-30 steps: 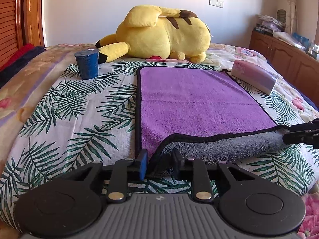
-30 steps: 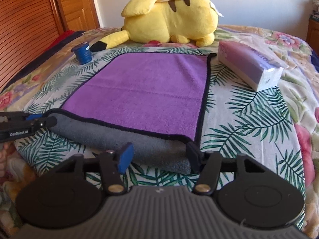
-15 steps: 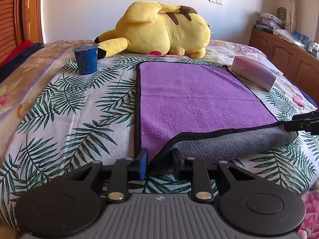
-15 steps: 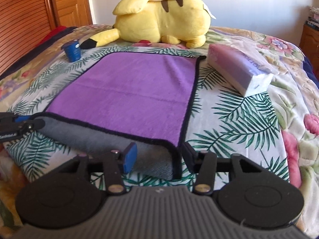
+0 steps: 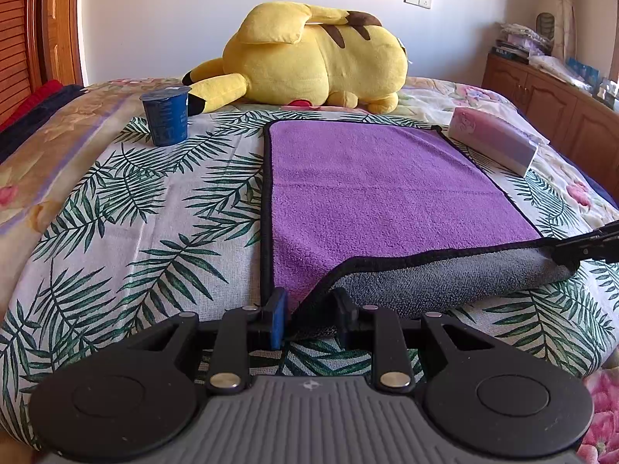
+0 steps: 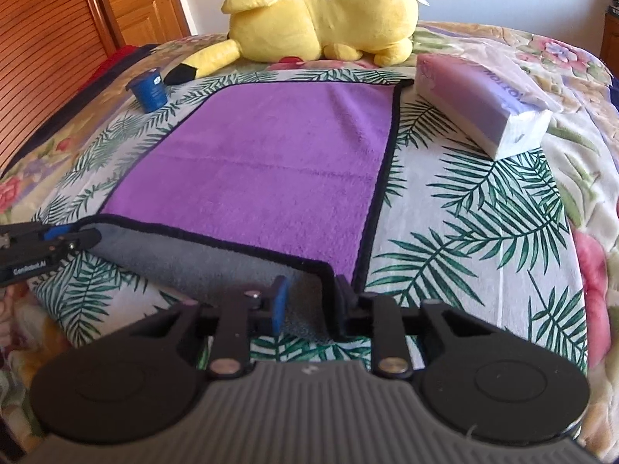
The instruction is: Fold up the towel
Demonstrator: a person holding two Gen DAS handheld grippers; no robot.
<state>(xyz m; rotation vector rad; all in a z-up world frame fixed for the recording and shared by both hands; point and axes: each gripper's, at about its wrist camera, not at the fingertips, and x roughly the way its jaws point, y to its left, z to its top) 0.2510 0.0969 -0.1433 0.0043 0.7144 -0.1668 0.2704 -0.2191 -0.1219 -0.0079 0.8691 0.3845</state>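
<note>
Each hand-held gripper (image 5: pixel 309 319): black plastic, grey ribbed base, silver rivets, blue pad on one finger.

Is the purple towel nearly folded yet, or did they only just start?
Only just started. Done: the near edge of the towel is turned up, grey underside showing. In hand: the left gripper and right gripper each pinch a near corner. Left: carrying that edge over to the far edge near the plush toy.

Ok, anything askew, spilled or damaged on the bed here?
Nothing stands out. The towel lies flat, its near edge turned over showing grey. The blue cup stands upright, and the tissue pack looks intact.
</note>
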